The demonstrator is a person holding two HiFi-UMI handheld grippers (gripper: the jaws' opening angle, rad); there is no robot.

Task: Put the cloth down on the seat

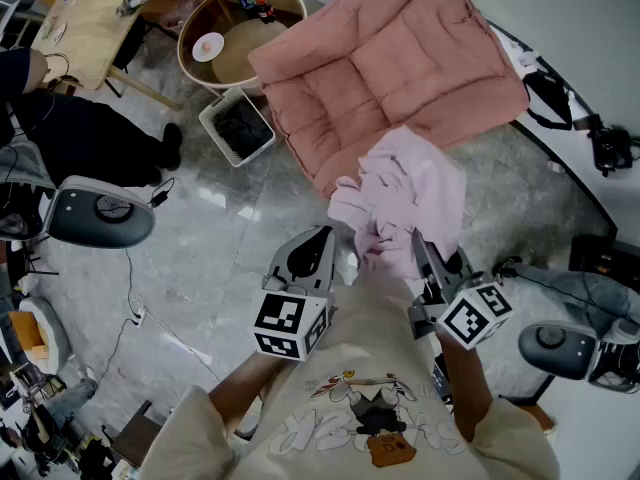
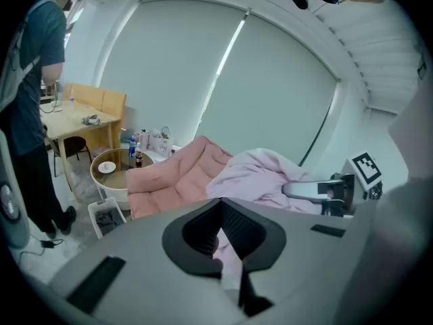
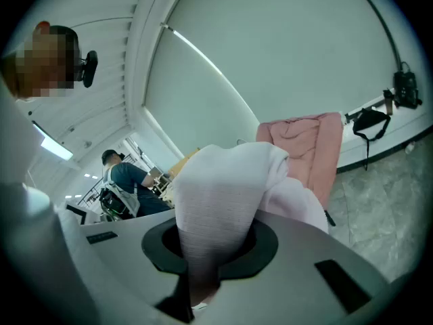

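Left gripper and right gripper each clench the bunched pink cloth, just near of the pink seat.

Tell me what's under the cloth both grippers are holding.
The front edge of the pink seat and grey floor show around the cloth; whatever lies directly beneath is covered.

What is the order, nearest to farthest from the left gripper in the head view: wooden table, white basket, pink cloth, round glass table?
1. pink cloth, held in the jaws of the left gripper, just ahead.
2. white basket, on the floor, up-left.
3. round glass table, beyond the basket.
4. wooden table, top-left corner.
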